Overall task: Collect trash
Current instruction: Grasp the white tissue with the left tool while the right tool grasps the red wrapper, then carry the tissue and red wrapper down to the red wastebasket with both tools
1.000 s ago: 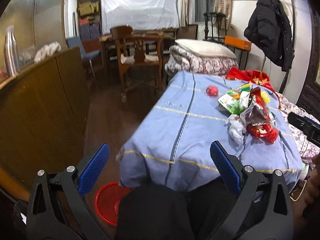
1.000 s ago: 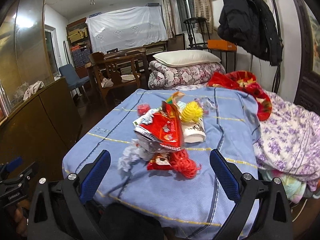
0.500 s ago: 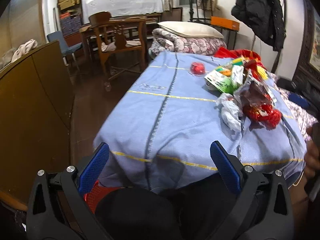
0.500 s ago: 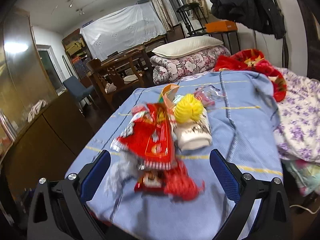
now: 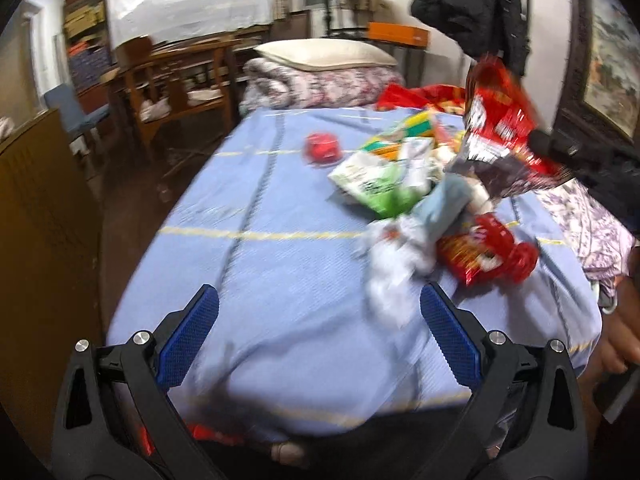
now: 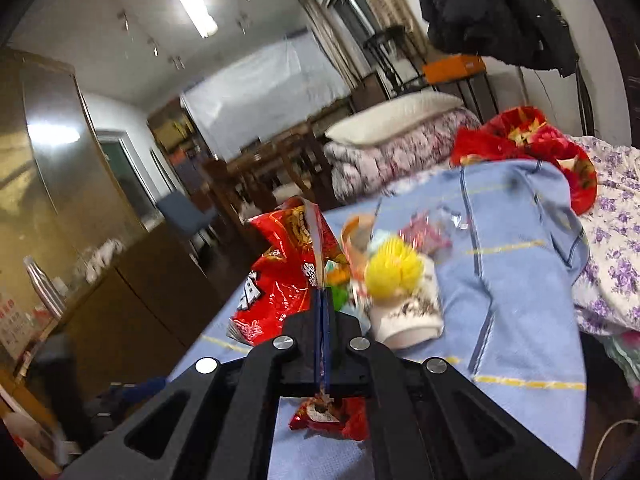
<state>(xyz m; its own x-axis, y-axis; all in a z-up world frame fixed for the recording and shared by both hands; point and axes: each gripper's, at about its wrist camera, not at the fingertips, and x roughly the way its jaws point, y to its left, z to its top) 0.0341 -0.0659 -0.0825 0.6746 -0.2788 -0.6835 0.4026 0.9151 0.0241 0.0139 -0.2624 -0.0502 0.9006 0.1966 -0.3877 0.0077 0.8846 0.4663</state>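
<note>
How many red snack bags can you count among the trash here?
2. One red snack bag is pinched in the shut right gripper, lifted above the blue blanket. Another red snack bag lies on the blanket beside crumpled white paper. Others may be hidden.

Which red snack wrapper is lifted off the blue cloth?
The large red bag clamped in the right gripper; the smaller red wrapper lies on the cloth.
</note>
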